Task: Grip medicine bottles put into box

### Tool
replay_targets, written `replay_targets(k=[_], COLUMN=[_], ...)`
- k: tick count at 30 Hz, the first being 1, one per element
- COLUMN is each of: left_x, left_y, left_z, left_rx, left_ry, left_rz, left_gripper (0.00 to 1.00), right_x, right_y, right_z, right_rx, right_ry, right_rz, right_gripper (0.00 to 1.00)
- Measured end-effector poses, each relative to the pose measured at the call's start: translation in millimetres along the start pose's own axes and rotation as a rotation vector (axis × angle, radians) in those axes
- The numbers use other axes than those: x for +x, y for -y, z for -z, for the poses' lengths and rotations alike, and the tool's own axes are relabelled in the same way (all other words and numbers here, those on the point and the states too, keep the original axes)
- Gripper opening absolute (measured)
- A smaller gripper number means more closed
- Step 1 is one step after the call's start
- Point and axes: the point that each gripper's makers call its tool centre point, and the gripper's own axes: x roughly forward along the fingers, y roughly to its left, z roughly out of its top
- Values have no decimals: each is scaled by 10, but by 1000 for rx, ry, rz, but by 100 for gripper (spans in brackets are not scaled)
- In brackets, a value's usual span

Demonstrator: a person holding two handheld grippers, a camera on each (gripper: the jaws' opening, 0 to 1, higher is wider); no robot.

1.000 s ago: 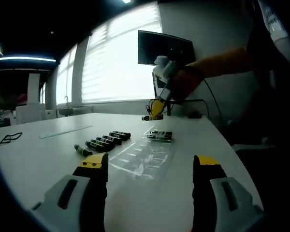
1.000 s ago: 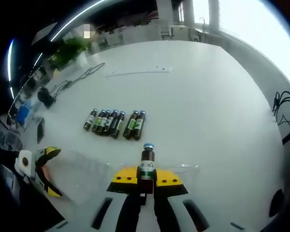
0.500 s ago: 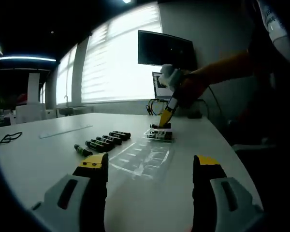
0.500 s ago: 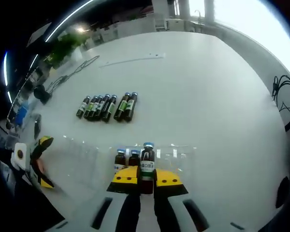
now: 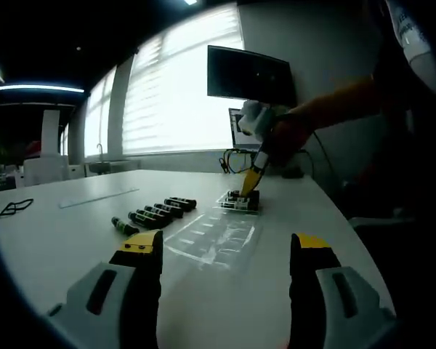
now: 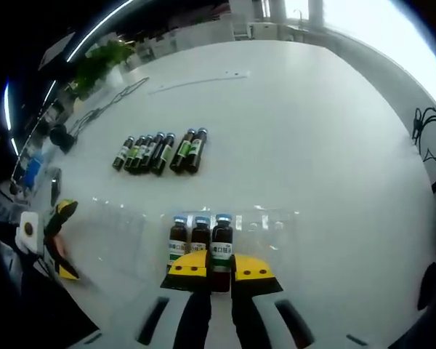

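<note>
Two bottles [image 6: 188, 238] already stand in the clear tray [image 6: 276, 222]; your right gripper [image 6: 219, 267] clamps a third bottle [image 6: 221, 243] beside them; likely smooth, breakable glass, so hold mid-body; left gripper [image 5: 225, 254] hangs spread.

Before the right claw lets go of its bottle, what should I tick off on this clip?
1. Right claw shut on a bottle: ok.
2. Held bottle upright, cap up: ok.
3. Held bottle lined up beside the two bottles already standing in the clear tray: ok.
4. Held bottle seated fully in its slot: cannot tell; its base is hidden behind the claw.
5. Left claw open and apart from the tray: ok.
6. Loose bottles left on the table: seven lie in a row, so the task is not done.
</note>
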Motion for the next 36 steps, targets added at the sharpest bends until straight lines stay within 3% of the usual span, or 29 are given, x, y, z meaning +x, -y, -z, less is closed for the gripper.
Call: replay_targets(k=[10, 16, 21, 36], left_x=[8, 15, 23, 39], left_y=[5, 5, 12, 8], left_z=[2, 3, 7, 8], left_rx=[2, 3, 3, 4], left_ry=[0, 0, -2, -1], left_rz=[2, 3, 6, 7], left_gripper=[63, 63, 63, 63], right_x=[22, -58, -50, -54], right_y=[-29, -19, -53, -94], right_z=[39, -121, -68, -30], right_rx=[41, 48, -36, -113], right_ry=[3, 49, 18, 9], right_rz=[-25, -20, -9, 19], right_gripper=[7, 6, 1, 0])
